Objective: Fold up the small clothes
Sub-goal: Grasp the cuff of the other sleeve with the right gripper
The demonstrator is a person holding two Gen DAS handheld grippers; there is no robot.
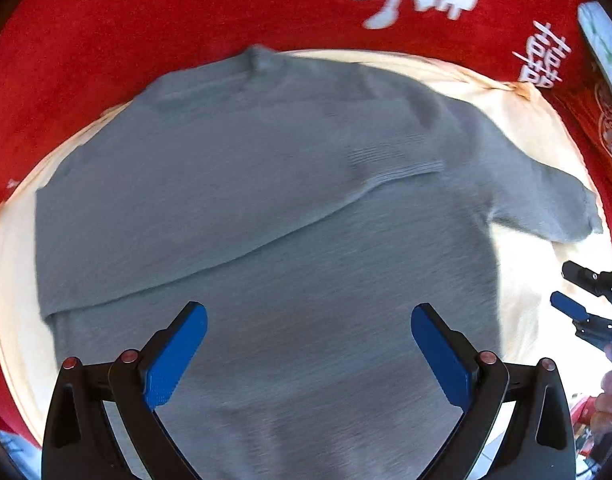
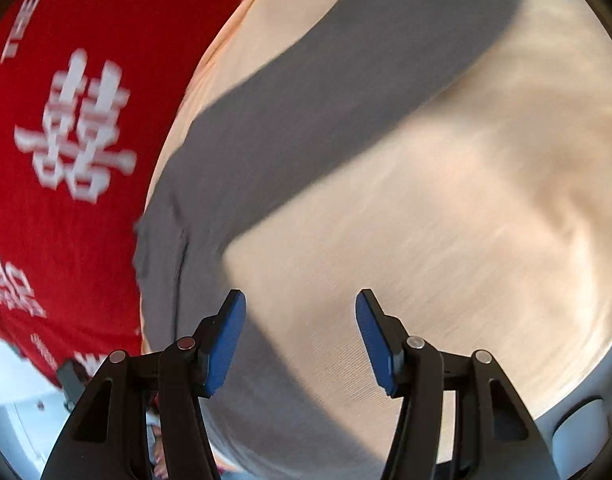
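**Ana:** Grey knit, a small sweater (image 1: 266,184), lies flat on a cream cloth (image 1: 545,152), which sits on a red cover (image 1: 86,40) printed with white characters.

**Ben:** How far along is the folding?

**Ana:** Early, I'd judge. One sleeve (image 1: 210,208) is already laid across the chest, its ribbed cuff near the middle. The other sleeve (image 1: 545,196) lies out to the side on the cream cloth. That sleeve and the fold of the body look left to do.

**Ben:** And the tongs?

**Ana:** Left gripper (image 1: 309,312) hangs over the lower body of the sweater, fingers wide apart, gripping nothing. Right gripper (image 2: 300,300) is also spread and empty, over the sweater's edge and the cream cloth.

**Ben:** What does each view add?

**Ana:** Left view takes in nearly the whole garment, neck at the far end, and catches the right gripper at its edge beside the loose sleeve. Right view is close and blurred. It shows a grey band (image 2: 345,92) running across the cream cloth, probably that loose sleeve, though the blur leaves me unsure. It shows neither the folded sleeve nor the neck.
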